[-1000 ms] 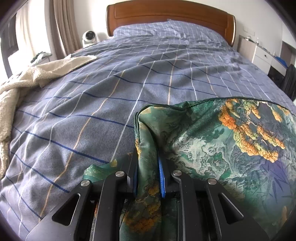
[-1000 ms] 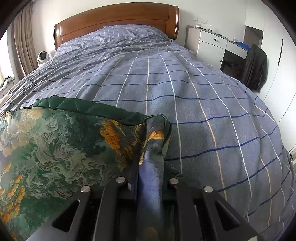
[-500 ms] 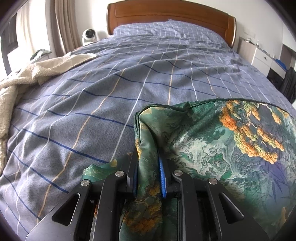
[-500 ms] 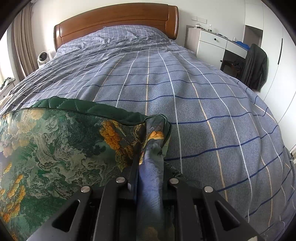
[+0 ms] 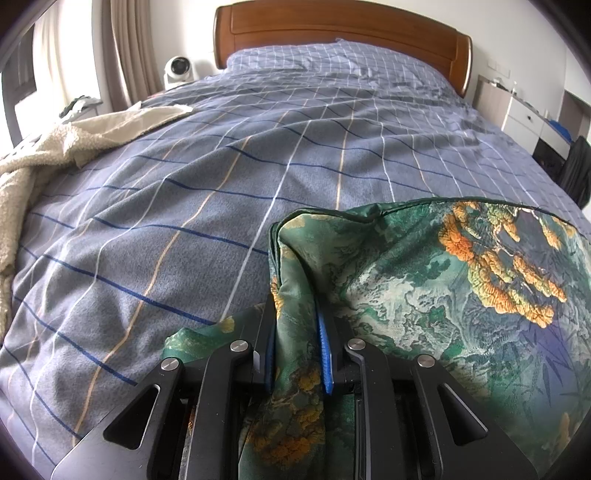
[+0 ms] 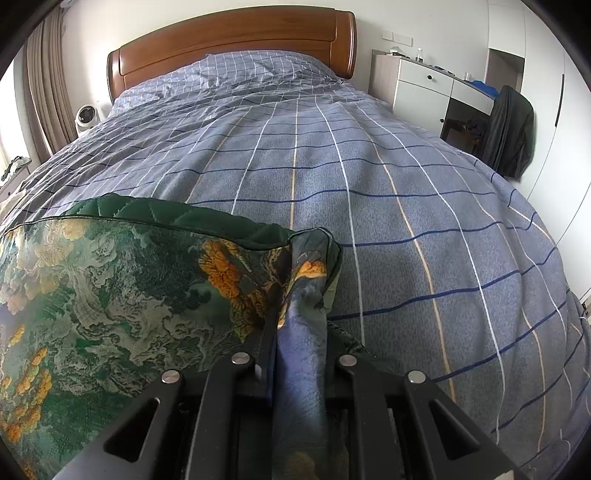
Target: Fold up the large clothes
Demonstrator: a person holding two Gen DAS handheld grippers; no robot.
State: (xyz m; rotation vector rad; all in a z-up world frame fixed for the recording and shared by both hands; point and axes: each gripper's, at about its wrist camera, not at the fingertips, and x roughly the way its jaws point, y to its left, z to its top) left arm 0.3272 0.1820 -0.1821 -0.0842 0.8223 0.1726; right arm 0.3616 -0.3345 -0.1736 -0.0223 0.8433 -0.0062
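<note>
A large green garment with an orange and pale landscape print (image 5: 443,295) is held up over the foot of the bed, stretched between both grippers. My left gripper (image 5: 297,343) is shut on its left corner, which bunches between the blue pads. My right gripper (image 6: 299,332) is shut on its right corner; the garment (image 6: 110,295) spreads to the left in the right wrist view, with a dark green quilted lining along its top edge. Its lower part hangs out of sight.
The bed has a blue-grey checked cover (image 5: 258,166) and a wooden headboard (image 5: 340,26). A cream fleece blanket (image 5: 55,147) lies on the bed's left edge. A white fan (image 5: 179,70) stands left of the headboard. A white dresser (image 6: 424,88) and a dark jacket on a chair (image 6: 511,136) stand on the right.
Both grippers keep their hold on the garment. The left wrist view has drifted slightly, so the cream blanket sits a little further left. The garment's shape is nearly unchanged.
</note>
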